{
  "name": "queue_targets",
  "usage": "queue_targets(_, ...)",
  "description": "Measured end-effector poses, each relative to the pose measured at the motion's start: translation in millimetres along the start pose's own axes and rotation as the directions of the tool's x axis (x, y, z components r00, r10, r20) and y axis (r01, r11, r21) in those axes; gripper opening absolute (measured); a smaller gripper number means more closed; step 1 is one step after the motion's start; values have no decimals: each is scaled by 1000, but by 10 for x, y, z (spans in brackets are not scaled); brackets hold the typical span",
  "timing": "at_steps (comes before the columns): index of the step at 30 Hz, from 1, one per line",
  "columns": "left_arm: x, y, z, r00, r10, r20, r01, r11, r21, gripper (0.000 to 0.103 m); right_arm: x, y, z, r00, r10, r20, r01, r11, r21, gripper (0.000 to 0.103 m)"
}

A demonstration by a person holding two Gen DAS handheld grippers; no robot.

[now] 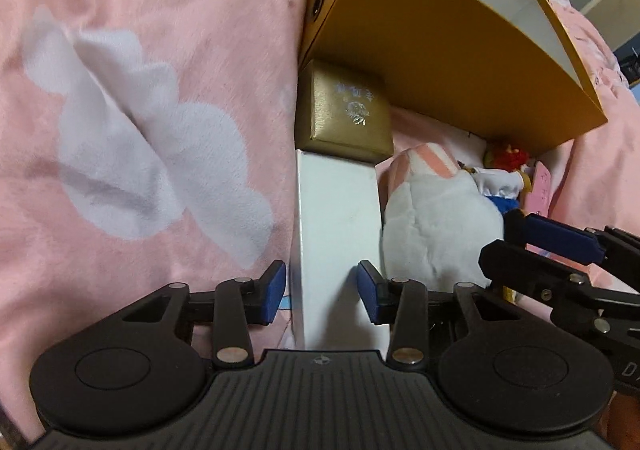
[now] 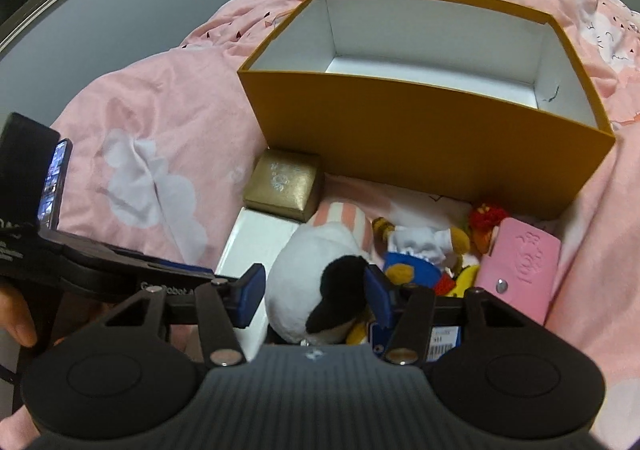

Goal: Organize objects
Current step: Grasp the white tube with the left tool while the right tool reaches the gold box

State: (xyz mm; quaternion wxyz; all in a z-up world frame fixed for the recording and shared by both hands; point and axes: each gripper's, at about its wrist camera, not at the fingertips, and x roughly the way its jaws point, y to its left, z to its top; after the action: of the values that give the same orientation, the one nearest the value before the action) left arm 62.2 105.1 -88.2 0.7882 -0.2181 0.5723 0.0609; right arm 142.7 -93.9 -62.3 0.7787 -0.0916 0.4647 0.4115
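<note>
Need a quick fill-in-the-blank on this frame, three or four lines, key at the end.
1. The orange box has nothing inside; its lining is ____.
2. The small gold box rests against the far end of the long ____ box.
3. The wallet at the right is ____.
4. The right gripper straddles a plush toy that is white and ____.

Missing: white; white; pink; black

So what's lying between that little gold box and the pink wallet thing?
In the right wrist view, between the small gold box and the pink case lie a white plush toy with a striped part and a doll in blue and white.
</note>
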Motion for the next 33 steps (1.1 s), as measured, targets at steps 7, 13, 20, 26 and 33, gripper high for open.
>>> queue_targets(7,174,52,2,996,-75,-43,73,996,-50,64,151,-116,14,999,5,-50,-3,999,45,57)
queue_targets(13,197,116,50,994,-104,-24,103,993,-51,56,167,-113,19,999,10,-52,-7,998,58,57)
queue_targets(20,0,19,-12,995,-77,56,78,997,-7,35,96,-106,0,999,-10,-32,11,999,53,57)
queue_targets(26,-172,-163,-22,990,-16,139,4,996,86,31,2,-75,34,1000,-29,8,29,999,19,57)
queue_targets(33,-543,-118,-4,970,3,243,-29,994,103,30,27,-34,278,1000,14,23,-14,1000,6,57)
